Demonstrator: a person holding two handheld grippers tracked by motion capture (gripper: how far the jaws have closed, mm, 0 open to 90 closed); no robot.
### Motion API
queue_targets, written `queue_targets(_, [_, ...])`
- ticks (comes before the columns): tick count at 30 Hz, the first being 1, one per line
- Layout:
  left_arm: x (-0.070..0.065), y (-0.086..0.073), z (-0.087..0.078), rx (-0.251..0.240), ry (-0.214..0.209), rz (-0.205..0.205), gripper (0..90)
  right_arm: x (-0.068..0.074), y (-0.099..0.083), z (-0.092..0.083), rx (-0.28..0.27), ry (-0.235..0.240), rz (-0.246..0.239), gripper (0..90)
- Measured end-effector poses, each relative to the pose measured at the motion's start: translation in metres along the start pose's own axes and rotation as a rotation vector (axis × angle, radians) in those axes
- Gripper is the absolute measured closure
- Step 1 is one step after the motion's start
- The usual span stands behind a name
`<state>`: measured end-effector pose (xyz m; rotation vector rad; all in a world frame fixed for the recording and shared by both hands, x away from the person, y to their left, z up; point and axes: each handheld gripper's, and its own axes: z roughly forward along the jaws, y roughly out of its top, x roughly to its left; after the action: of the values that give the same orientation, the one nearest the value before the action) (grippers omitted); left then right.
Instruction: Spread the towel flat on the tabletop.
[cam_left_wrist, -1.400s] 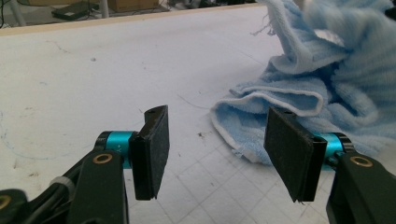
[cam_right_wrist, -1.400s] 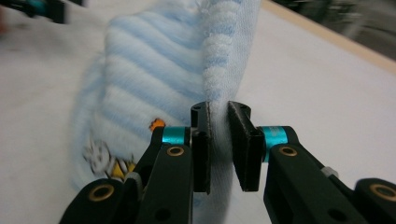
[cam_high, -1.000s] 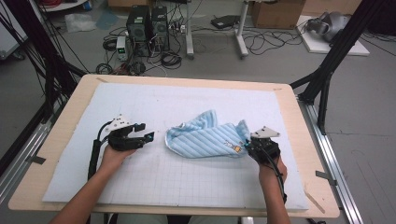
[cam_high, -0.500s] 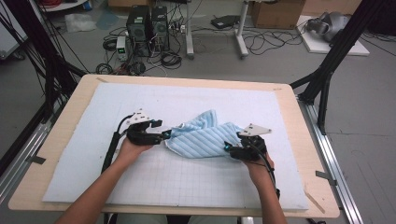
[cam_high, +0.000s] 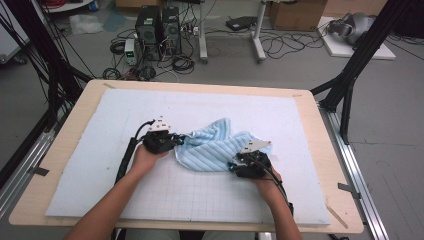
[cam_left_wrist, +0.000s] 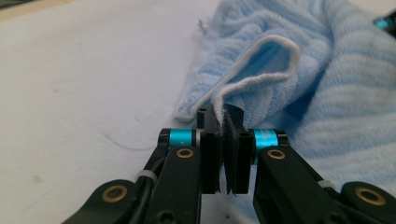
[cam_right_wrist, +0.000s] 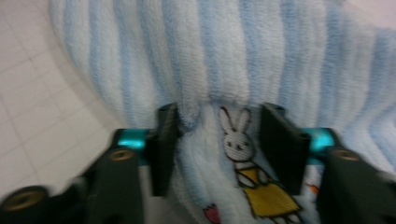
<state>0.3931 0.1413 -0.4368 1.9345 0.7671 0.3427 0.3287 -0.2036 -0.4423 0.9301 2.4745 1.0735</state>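
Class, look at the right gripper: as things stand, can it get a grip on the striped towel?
Probably yes: the right gripper already straddles the towel, its jaws just closing around a fold with nothing between; the pads don't yet seem to press.

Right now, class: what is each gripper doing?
Left gripper: shut on the towel's white hem.
Right gripper: jaws just closing, towel between them, pads not yet pressing.
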Motion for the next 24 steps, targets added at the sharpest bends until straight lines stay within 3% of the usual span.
queue_targets(2, [0.006,0.001,-0.008,-0.020,0.009,-0.017,85.6,0.001,0.000,-0.002,-0.008,0.050,0.005,73.6])
queue_targets(3, [0.010,0.001,-0.014,-0.036,0.026,-0.030,85.6,0.005,0.000,-0.003,-0.013,0.131,0.005,79.0])
queue_targets(5, [0.014,0.000,-0.018,-0.045,0.037,-0.038,85.6,0.007,0.001,-0.002,-0.014,0.157,-0.001,79.6])
queue_targets(6, [0.017,0.000,-0.022,-0.053,0.050,-0.046,85.6,0.017,0.001,0.002,-0.006,0.227,-0.024,80.3])
queue_targets(8, [0.023,-0.002,-0.029,-0.062,0.075,-0.056,85.6,0.021,0.001,0.003,-0.007,0.250,-0.027,80.6])
queue_targets(10, [0.029,-0.004,-0.037,-0.071,0.100,-0.069,85.6,0.034,0.002,0.007,-0.011,0.342,-0.041,81.2])
queue_targets(12, [0.034,-0.005,-0.044,-0.081,0.122,-0.079,85.6,0.040,0.004,0.010,-0.007,0.389,-0.047,81.6])
queue_targets(13, [0.037,-0.006,-0.048,-0.087,0.133,-0.081,85.6,0.040,0.004,0.010,-0.007,0.389,-0.047,81.6])
queue_targets(15, [0.046,-0.008,-0.059,-0.103,0.168,-0.100,85.8,0.054,0.009,0.016,-0.006,0.470,-0.069,81.4])
queue_targets(17, [0.049,-0.009,-0.063,-0.104,0.178,-0.106,85.9,0.057,0.010,0.017,-0.009,0.480,-0.079,80.9])
queue_targets(19, [0.052,-0.012,-0.068,-0.107,0.191,-0.109,85.8,0.062,0.015,0.021,-0.019,0.489,-0.089,72.9])
queue_targets(22, [0.056,-0.021,-0.073,-0.117,0.197,-0.112,83.2,0.058,0.023,0.018,-0.078,0.467,-0.040,57.4])
queue_targets(23, [0.058,-0.025,-0.076,-0.119,0.201,-0.128,71.7,0.050,0.029,0.011,-0.132,0.451,0.009,53.8])
queue_targets(24, [0.060,-0.030,-0.077,-0.130,0.193,-0.149,71.7,0.050,0.029,0.011,-0.132,0.451,0.009,53.8])
